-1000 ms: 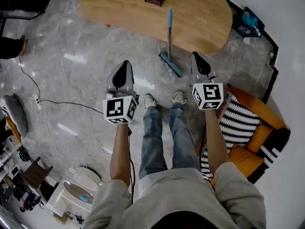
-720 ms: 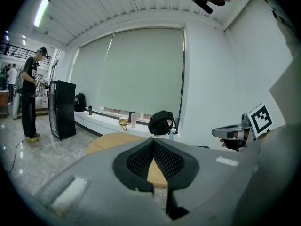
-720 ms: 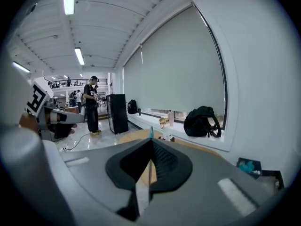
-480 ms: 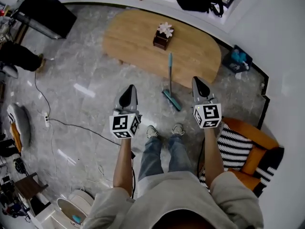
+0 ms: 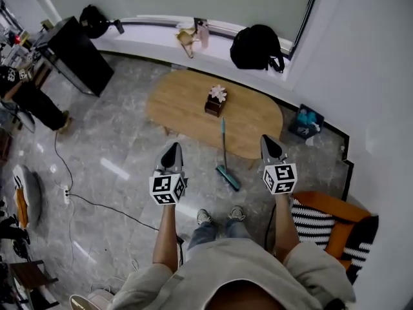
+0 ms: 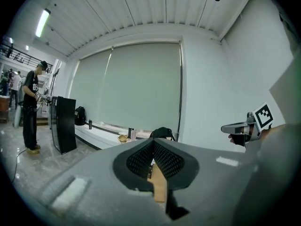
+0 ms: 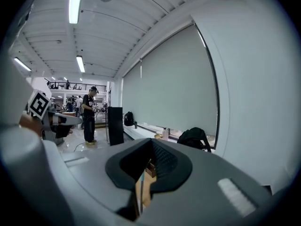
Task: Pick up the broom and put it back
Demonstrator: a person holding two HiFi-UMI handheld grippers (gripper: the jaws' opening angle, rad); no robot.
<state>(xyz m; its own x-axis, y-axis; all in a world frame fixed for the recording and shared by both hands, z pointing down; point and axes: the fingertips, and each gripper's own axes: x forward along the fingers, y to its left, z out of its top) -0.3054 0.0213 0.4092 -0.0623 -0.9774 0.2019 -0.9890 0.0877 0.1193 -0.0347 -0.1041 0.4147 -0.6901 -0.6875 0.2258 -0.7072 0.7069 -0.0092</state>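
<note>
Broom [image 5: 224, 150] by the table [image 5: 181, 105]
We see its thin blue stick; our left gripper [image 5: 172, 149] and right gripper [image 5: 267, 141] are pinched closed, empty.

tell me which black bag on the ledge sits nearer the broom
The bigger black backpack, rightmost on the ledge, behind the table where the broom leans; the smaller bag sits far left.
</note>
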